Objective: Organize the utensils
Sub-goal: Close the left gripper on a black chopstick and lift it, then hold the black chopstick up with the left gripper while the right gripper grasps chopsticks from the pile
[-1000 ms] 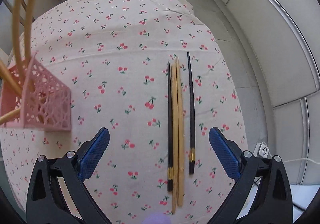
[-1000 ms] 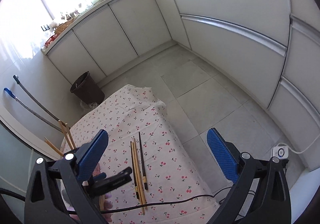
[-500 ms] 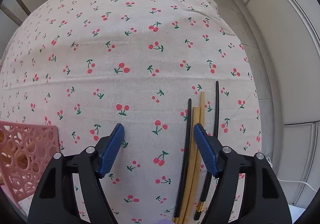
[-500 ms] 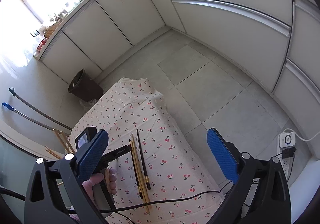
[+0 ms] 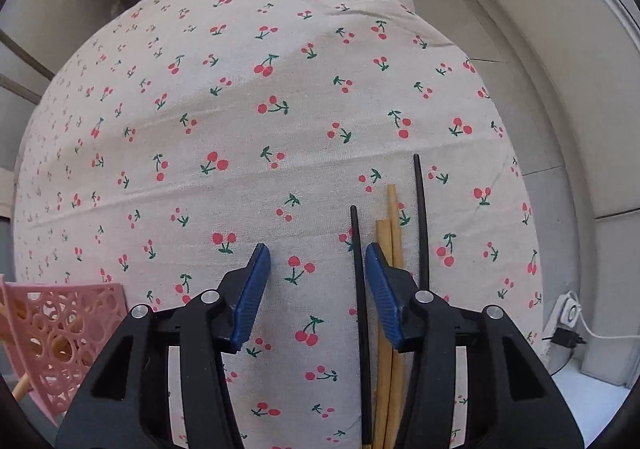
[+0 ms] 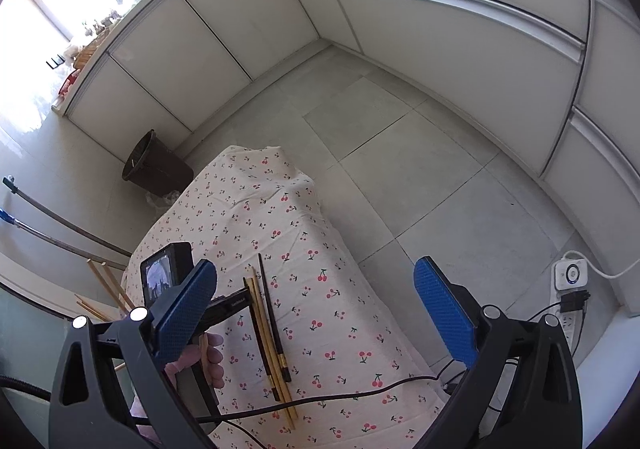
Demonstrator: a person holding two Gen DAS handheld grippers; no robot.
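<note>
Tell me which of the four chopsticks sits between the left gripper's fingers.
The left black chopstick: it alone runs inside the gap of the left gripper. The two bamboo chopsticks and the other black chopstick lie outside.

Left wrist view: set low and close over the cherry-print tablecloth (image 5: 280, 121), facing forward and down along the cloth. Right wrist view: set high and well back, looking down over the same tablecloth (image 6: 280, 233) and the kitchen floor (image 6: 420, 177). Shared by both: the chopsticks (image 5: 394, 249) (image 6: 266, 329) and the brown bin (image 6: 156, 165)
</note>
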